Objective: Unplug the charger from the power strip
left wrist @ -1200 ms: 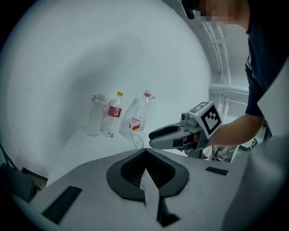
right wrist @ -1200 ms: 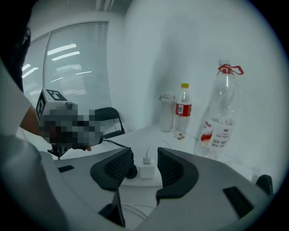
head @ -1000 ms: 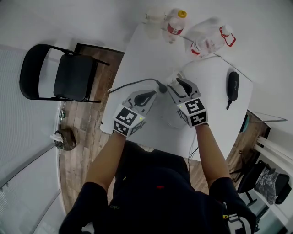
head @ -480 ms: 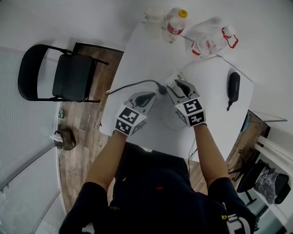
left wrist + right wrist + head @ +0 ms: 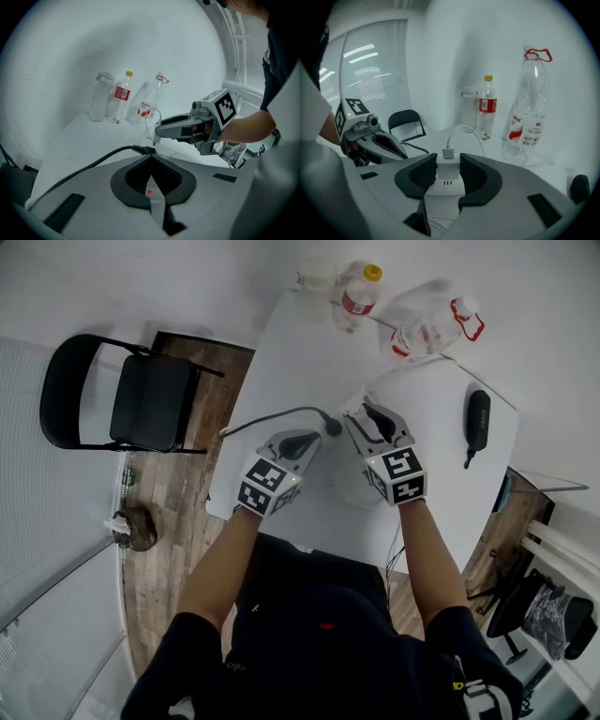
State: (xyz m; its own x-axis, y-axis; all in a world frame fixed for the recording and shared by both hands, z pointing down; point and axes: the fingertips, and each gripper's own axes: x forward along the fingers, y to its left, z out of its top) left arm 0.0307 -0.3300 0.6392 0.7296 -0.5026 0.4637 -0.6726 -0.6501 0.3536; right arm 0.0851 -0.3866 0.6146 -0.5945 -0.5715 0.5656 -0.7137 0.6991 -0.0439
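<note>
A white charger [image 5: 447, 168] with a white cable [image 5: 461, 129] plugged into its top stands in the white power strip [image 5: 446, 196] on the table. My right gripper [image 5: 448, 171] has the charger between its jaws, which are closing; both black pads touch its sides. In the head view the right gripper [image 5: 367, 416] is at the table's middle. My left gripper [image 5: 307, 440] is shut, its tips [image 5: 150, 159] meeting just above the strip's end, where the black cord [image 5: 93, 161] enters. A red light [image 5: 149, 191] shows under the left jaws.
At the table's far end stand a white cup [image 5: 317, 277], a small yellow-capped bottle [image 5: 359, 292] and a large clear bottle [image 5: 427, 324]. A black device [image 5: 477, 418] lies at the right. A black folding chair [image 5: 141, 395] stands on the floor to the left.
The left gripper has sunk slightly toward the table and settled. The right gripper has stayed around the charger with its jaws drawn in a little.
</note>
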